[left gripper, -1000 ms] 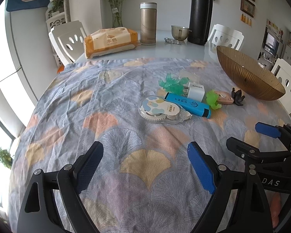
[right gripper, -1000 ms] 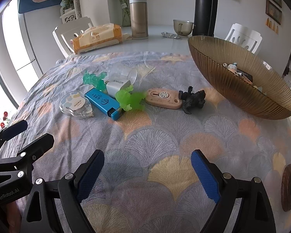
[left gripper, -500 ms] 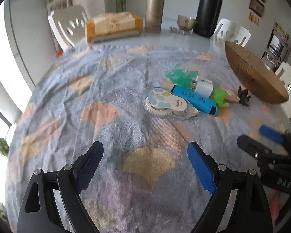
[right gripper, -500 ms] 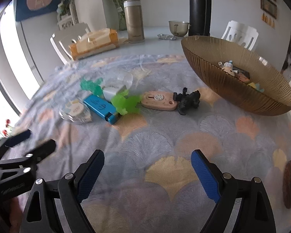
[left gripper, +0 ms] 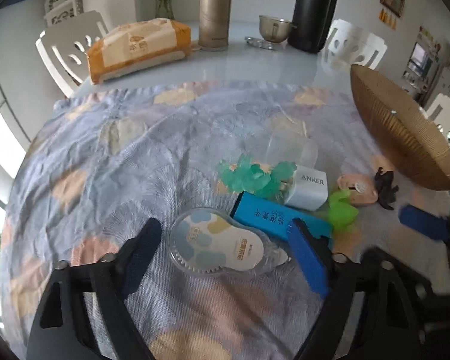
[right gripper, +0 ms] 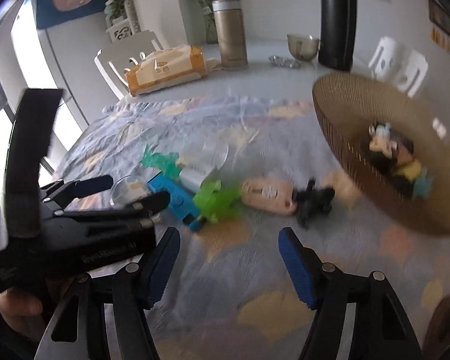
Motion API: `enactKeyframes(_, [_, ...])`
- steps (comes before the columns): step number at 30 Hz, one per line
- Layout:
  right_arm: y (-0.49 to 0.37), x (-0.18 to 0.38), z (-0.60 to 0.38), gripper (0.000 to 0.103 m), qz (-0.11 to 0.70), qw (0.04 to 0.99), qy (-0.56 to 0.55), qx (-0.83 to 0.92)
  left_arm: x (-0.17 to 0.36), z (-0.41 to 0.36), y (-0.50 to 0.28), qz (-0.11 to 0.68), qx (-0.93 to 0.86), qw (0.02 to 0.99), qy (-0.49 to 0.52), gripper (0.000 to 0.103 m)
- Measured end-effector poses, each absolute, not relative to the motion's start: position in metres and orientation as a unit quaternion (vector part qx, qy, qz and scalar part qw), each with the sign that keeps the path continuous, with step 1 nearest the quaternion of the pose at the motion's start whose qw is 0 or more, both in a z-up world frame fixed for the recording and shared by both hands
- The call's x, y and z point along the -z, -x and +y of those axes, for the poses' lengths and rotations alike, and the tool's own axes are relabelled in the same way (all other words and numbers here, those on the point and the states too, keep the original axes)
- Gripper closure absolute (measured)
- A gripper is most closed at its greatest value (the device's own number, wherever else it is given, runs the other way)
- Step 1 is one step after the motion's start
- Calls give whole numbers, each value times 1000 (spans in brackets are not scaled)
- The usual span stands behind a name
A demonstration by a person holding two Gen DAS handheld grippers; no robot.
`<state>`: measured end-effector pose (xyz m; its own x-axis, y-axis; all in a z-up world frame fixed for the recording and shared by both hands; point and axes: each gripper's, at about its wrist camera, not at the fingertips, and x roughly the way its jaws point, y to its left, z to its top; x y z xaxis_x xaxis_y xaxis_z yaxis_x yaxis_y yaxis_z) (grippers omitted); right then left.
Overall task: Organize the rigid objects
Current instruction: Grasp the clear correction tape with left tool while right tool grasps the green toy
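My left gripper (left gripper: 225,258) is open, its jaws on either side of a clear correction-tape dispenser (left gripper: 219,247) lying on the patterned cloth. Beside it lie a blue box (left gripper: 273,217), a white Anker charger (left gripper: 307,187), teal (left gripper: 249,177) and green (left gripper: 342,208) toys, a pink item (left gripper: 355,190) and a black figure (left gripper: 385,190). My right gripper (right gripper: 229,265) is open and empty, short of the green toy (right gripper: 216,199), pink item (right gripper: 267,196) and black figure (right gripper: 313,202). The left gripper (right gripper: 120,192) shows at its left.
A gold ribbed bowl (right gripper: 339,138) holding several small toys stands at the right, also seen in the left wrist view (left gripper: 399,129). At the back are a tissue pack (left gripper: 138,48), a gold flask (left gripper: 216,12), a black flask (left gripper: 313,9), a metal cup (left gripper: 274,28) and white chairs.
My left gripper has moved forward and now straddles the tape dispenser. My right gripper has moved forward toward the pile of objects. Both stay open.
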<state>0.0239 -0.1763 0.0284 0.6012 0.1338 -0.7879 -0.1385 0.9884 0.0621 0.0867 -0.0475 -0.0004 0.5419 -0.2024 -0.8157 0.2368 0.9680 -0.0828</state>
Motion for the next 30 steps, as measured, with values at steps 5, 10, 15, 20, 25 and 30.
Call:
enactKeyframes(5, [-43,-19,-178,41,454,886,-5,-95,-2,-24,-76,471,141,870,-27,32])
enactKeyframes(10, [-58,-7,-173,48,457,883,-22,-105,-3,3,-66,475,137,869,-14,32])
enactKeyframes(15, [-57,-6,-176,65,436,892,-44,-108,-3,-8,-64,488,166,857,-7,31])
enactKeyframes(20, [-46,-11,-180,66,416,902,-38,-111,0,-17,-59,486,123,865,-15,29])
enactKeyframes(25, [-32,-19,-176,66,399,909,-28,-121,1,-23,-53,467,114,876,-34,34])
enactKeyframes(30, [-12,-34,-181,66,385,913,-41,-131,-7,-31,-36,454,183,871,-35,39])
